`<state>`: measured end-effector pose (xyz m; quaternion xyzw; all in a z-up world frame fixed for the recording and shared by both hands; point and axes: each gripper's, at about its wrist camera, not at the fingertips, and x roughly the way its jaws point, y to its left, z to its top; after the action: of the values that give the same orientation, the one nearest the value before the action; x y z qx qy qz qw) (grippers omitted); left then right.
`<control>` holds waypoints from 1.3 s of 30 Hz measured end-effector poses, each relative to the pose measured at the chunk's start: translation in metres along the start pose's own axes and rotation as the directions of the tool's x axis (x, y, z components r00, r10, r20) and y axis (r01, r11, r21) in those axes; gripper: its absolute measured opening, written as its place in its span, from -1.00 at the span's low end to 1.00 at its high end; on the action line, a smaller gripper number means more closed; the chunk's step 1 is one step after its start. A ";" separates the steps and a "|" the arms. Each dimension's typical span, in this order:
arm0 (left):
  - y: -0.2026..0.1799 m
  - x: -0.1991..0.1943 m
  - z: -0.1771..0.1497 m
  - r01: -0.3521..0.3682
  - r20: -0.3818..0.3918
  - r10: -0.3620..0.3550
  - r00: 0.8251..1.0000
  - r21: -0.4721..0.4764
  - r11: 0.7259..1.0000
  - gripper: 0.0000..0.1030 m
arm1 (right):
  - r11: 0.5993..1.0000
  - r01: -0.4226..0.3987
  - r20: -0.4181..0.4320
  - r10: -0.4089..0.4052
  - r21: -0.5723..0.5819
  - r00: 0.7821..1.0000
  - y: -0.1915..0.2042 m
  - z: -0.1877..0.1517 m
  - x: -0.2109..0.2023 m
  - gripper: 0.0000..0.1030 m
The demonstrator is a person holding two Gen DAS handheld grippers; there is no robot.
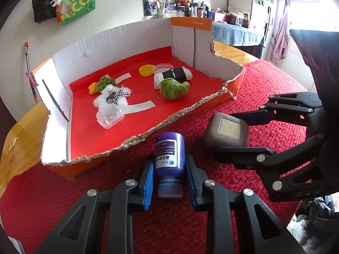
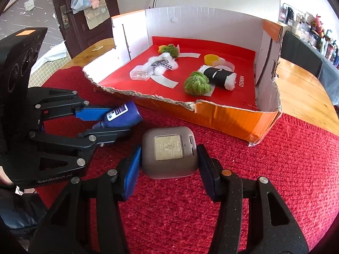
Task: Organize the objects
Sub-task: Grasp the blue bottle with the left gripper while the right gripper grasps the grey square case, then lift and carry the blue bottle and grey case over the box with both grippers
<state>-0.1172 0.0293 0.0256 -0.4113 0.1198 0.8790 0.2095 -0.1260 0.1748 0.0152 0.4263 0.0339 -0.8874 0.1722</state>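
Observation:
My left gripper (image 1: 169, 169) is shut on a purple bottle (image 1: 170, 156) with a white label, cap toward me, held just in front of the torn front wall of an orange cardboard box (image 1: 135, 141). It also shows in the right wrist view (image 2: 106, 123) with the bottle (image 2: 125, 115). My right gripper (image 2: 169, 158) is shut on a grey rounded-square case (image 2: 169, 154) over the red mat (image 2: 275, 169), in front of the box (image 2: 233, 116). The case also shows in the left wrist view (image 1: 227, 132).
Inside the box on its red floor lie a white plush with a checked bow (image 1: 112, 97), a clear plastic tub (image 1: 110, 118), two green plush pieces (image 1: 173, 87), a black-and-white roll (image 1: 175, 75), a yellow lid (image 1: 146, 71). A wooden table (image 2: 300, 93) lies beyond.

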 end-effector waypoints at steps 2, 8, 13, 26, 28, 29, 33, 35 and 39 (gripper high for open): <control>0.001 -0.002 -0.001 0.004 0.000 -0.004 1.000 -0.007 1.000 -0.45 | 1.000 -0.004 -0.001 0.004 -0.001 1.000 0.002 0.000 -0.001 -0.04; 0.005 -0.007 -0.003 0.019 0.000 -0.019 1.000 -0.030 0.999 -0.45 | 1.000 -0.023 0.001 0.023 0.004 1.000 0.005 -0.001 -0.007 -0.04; 0.004 -0.014 -0.006 0.032 0.003 -0.032 0.999 -0.025 0.999 -0.45 | 0.999 -0.035 0.000 0.035 0.003 0.999 0.007 -0.001 -0.013 -0.04; 0.005 -0.040 0.007 0.041 0.057 -0.039 0.998 -0.026 0.999 -0.45 | 0.994 -0.107 0.043 0.107 -0.009 0.993 0.014 0.009 -0.041 -0.04; 0.009 -0.045 0.012 0.035 0.071 -0.033 0.997 -0.032 0.999 -0.45 | 0.994 -0.111 0.055 0.112 -0.015 0.992 0.015 0.014 -0.046 -0.04; 0.011 -0.047 0.015 0.031 0.077 -0.029 0.997 -0.037 0.999 -0.45 | 0.993 -0.112 0.060 0.113 -0.018 0.992 0.014 0.016 -0.048 -0.04; 0.022 -0.048 0.025 0.019 0.083 -0.015 0.996 -0.053 0.998 -0.45 | 0.994 -0.108 0.074 0.109 -0.030 0.991 0.012 0.029 -0.052 -0.04; 0.026 -0.046 0.029 0.013 0.081 -0.009 0.997 -0.058 0.998 -0.45 | 0.994 -0.105 0.078 0.108 -0.033 0.991 0.010 0.035 -0.052 -0.04; 0.035 -0.039 0.037 0.020 0.061 -0.015 0.998 -0.076 0.997 -0.45 | 0.993 -0.116 0.072 0.118 -0.031 0.990 0.005 0.047 -0.048 -0.04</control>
<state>-0.1363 0.0018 0.0810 -0.3933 0.0760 0.8931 0.2050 -0.1317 0.1737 0.0819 0.3924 0.0145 -0.8902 0.2311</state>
